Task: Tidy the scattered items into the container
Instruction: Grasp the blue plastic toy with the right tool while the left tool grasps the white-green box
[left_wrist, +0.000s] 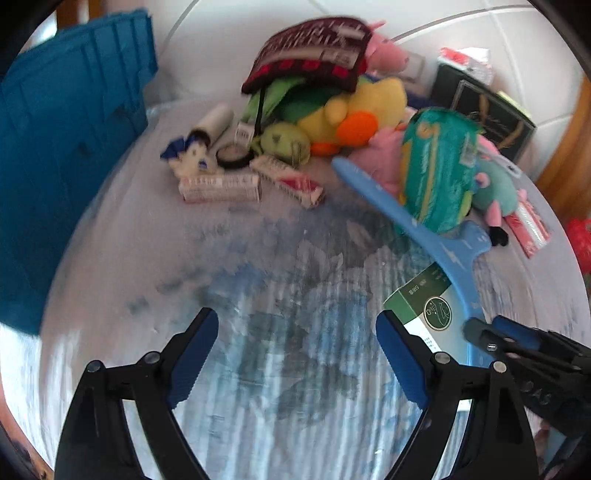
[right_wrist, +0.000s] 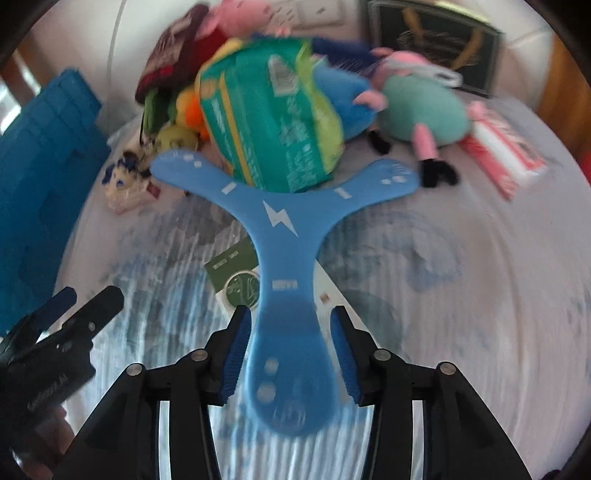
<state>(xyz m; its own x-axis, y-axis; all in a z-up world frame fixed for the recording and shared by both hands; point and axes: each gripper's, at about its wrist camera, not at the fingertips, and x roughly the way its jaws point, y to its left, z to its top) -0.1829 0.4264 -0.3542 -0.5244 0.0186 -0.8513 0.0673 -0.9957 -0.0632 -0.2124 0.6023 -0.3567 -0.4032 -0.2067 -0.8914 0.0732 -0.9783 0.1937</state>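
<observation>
A blue three-armed boomerang (right_wrist: 280, 236) lies with its near arm between the fingers of my right gripper (right_wrist: 290, 332); the jaws stand close on both sides of that arm, and contact is blurred. It also shows in the left wrist view (left_wrist: 424, 229), where the right gripper (left_wrist: 491, 338) is at its near end. My left gripper (left_wrist: 297, 339) is open and empty over the patterned cloth. The blue container (left_wrist: 70, 125) stands at the left. A green-and-white box (right_wrist: 236, 280) lies under the boomerang. A teal packet (right_wrist: 273, 125) rests on its far arms.
A pile at the back holds a yellow plush duck (left_wrist: 354, 110), a dark red knitted item (left_wrist: 314, 51), pink pig plushes (right_wrist: 417, 110), small red-white boxes (left_wrist: 221, 188) and a round compact (left_wrist: 232, 157). A black framed box (left_wrist: 484, 110) stands by the wall.
</observation>
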